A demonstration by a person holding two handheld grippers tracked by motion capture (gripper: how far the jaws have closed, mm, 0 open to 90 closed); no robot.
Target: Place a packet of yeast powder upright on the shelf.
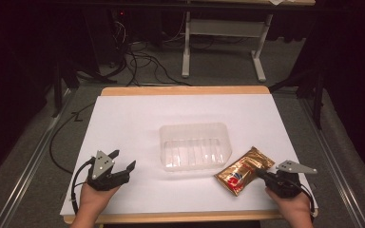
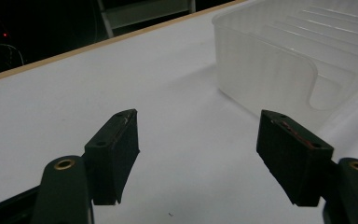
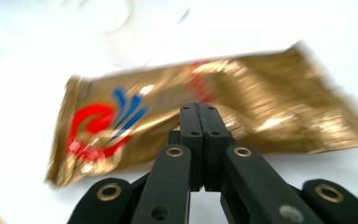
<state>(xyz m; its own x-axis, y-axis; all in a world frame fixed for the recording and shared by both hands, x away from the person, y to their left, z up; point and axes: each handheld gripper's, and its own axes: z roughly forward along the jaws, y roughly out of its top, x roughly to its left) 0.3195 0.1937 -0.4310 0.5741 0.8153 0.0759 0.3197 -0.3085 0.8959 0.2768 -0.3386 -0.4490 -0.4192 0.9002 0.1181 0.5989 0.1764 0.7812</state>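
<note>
Right gripper clenched, nothing held; gold packet lies just ahead, touching its tip, long axis slanting toward clear tray; left gripper released, farther.

Motion blur smears the gold foil packet with red and blue logo, its lettering unreadable; the clear ribbed plastic tub is cropped at two o'clock.

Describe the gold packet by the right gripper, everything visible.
The gold foil packet is a flat, shiny, crinkled pouch with a red and blue swirl logo and sealed ends. It lies flat and skewed on the white table cover, just right of the clear plastic tub, apparently not touching it. The right gripper points at its near edge with fingers shut together; the blurred right gripper view does not settle whether the tips touch or pinch the foil.
</note>
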